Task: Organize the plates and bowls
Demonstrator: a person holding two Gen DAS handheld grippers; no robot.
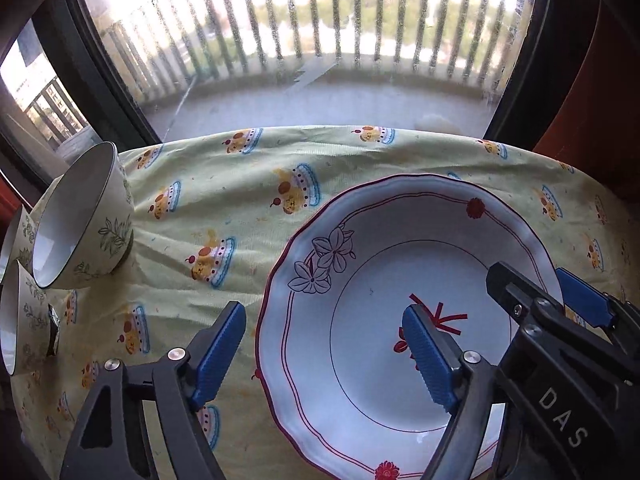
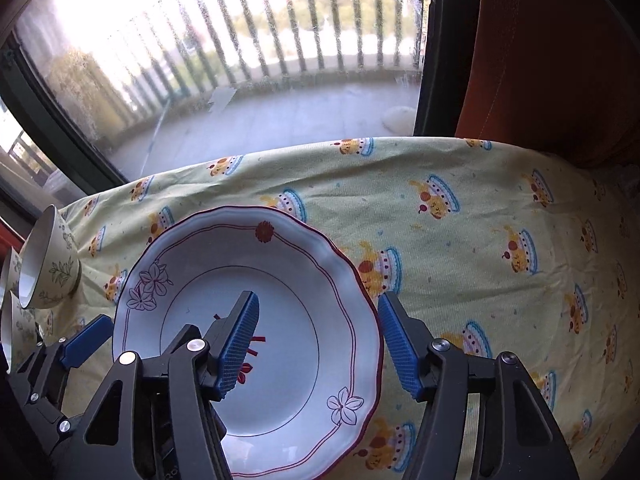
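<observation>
A white plate [image 1: 384, 320] with a scalloped red-edged rim and flower outlines lies flat on a pale yellow tablecloth [image 1: 224, 208] printed with small cakes. In the left wrist view it fills the lower right of the frame; in the right wrist view it sits lower left of centre.

The left gripper [image 1: 324, 356] straddles the plate's left rim: one blue pad is outside the plate over the cloth, the other hangs over the plate's well. The jaws stand apart and the pads do not press on the rim. The right gripper [image 2: 318, 344] straddles the opposite rim in the same way, at the lower centre of its own frame, one pad over the well and one over the cloth, also unclenched and holding nothing.

Three leaf-patterned bowls [image 1: 80, 220] cluster at the left edge of both views, well apart from the plate. Behind the table, a window [image 1: 304, 20] shows a balcony railing.

The step in hand appears to be a two-handed lift of the plate. To do it well, each outer pad likely needs to slide under the rim's lip before the jaws close, both sides closing together and rising evenly so the plate stays level. The loose cloth may bunch or get pinched under the rim.
</observation>
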